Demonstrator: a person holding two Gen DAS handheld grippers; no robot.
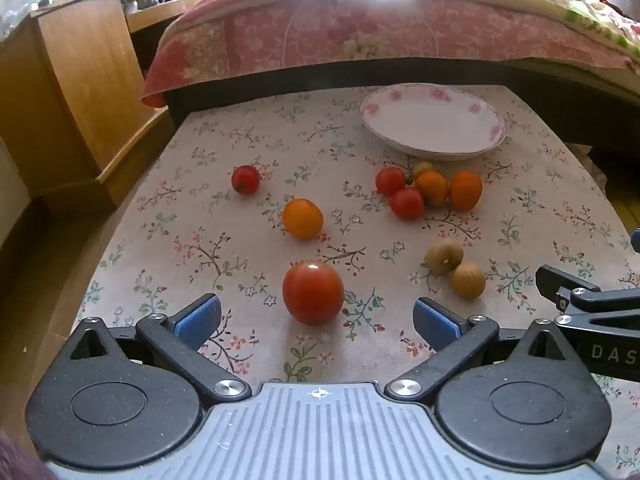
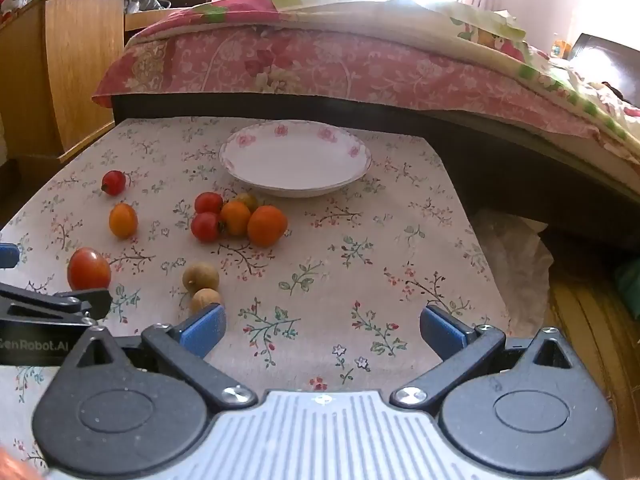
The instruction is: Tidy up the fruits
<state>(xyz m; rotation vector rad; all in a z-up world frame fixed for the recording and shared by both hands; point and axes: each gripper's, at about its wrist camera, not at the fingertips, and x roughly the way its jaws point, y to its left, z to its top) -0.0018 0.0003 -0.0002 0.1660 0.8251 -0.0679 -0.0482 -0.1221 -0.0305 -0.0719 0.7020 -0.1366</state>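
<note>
A large red tomato (image 1: 313,292) lies on the floral tablecloth just ahead of my left gripper (image 1: 316,320), which is open around nothing. An orange fruit (image 1: 303,218) and a small red tomato (image 1: 245,179) lie farther back on the left. A cluster of red and orange tomatoes (image 1: 428,190) sits in front of the white floral plate (image 1: 432,120). Two brown round fruits (image 1: 456,266) lie at right. My right gripper (image 2: 322,330) is open over bare cloth, with the brown fruits (image 2: 202,284) just beyond its left finger. The plate (image 2: 294,160) holds nothing.
A bed with a pink floral quilt (image 1: 360,36) runs along the table's far edge. A wooden cabinet (image 1: 76,80) stands at the left. A white plastic bag (image 2: 516,256) lies on the floor to the table's right. The other gripper's body (image 1: 592,304) shows at the right.
</note>
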